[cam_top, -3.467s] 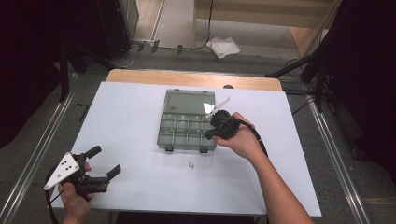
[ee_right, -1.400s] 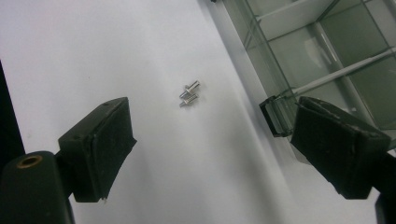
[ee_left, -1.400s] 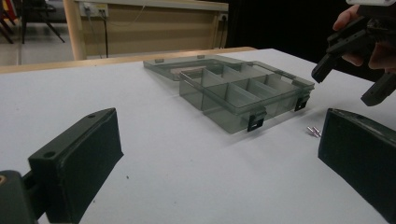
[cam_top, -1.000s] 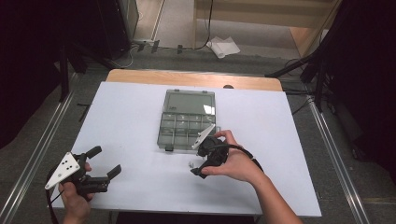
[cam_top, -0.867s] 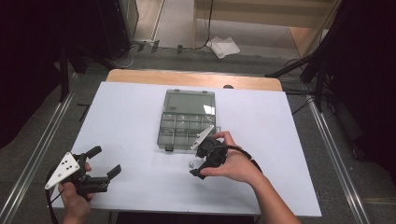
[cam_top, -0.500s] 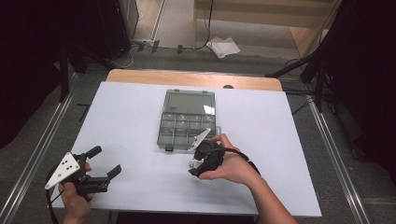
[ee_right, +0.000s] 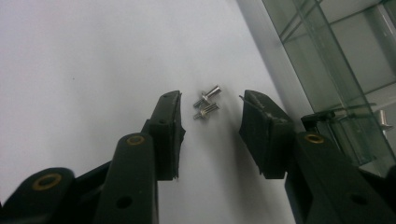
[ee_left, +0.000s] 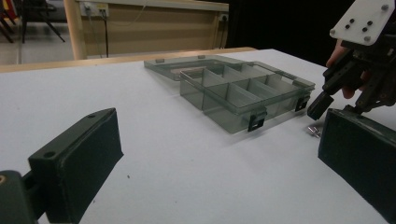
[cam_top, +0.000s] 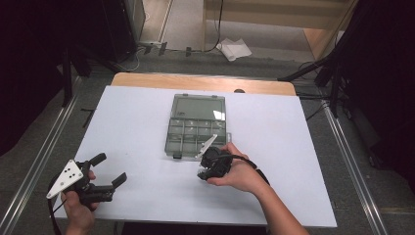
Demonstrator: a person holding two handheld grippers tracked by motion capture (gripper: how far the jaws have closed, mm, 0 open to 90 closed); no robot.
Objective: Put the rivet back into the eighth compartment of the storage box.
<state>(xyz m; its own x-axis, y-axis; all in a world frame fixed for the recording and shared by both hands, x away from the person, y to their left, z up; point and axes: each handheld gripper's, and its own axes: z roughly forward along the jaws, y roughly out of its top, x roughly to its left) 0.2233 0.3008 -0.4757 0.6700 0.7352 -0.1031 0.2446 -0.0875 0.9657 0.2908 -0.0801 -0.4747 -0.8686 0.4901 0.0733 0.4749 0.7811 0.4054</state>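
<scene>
Presently the right gripper (cam_top: 203, 172) sits low over the white table (cam_top: 137, 122), just off the near edge of the clear compartment box (cam_top: 195, 126). Its jaws stand apart, and in the right gripper view two small metal screws (ee_right: 206, 105) lie on the table between the jaw tips, touching neither one. The two screws lie just beside each other, roughly parallel. The right hand (cam_top: 240, 172) wraps the gripper body from the near side, with its cable looping over the wrist.

The box lies open at mid-table, its lid folded flat on the far side and its divided tray toward the person. In the left gripper view the black latches on the tray's near wall hang undone. A further small metal piece is visible inside a compartment at the edge of the right gripper view; what it is cannot be told.

The left gripper (cam_top: 108, 170) is held at the near left corner of the table, well apart from the box, in the left hand (cam_top: 78, 215). Its jaws are spread wide with nothing between them, and its grey plate (cam_top: 64, 177) faces up.
</scene>
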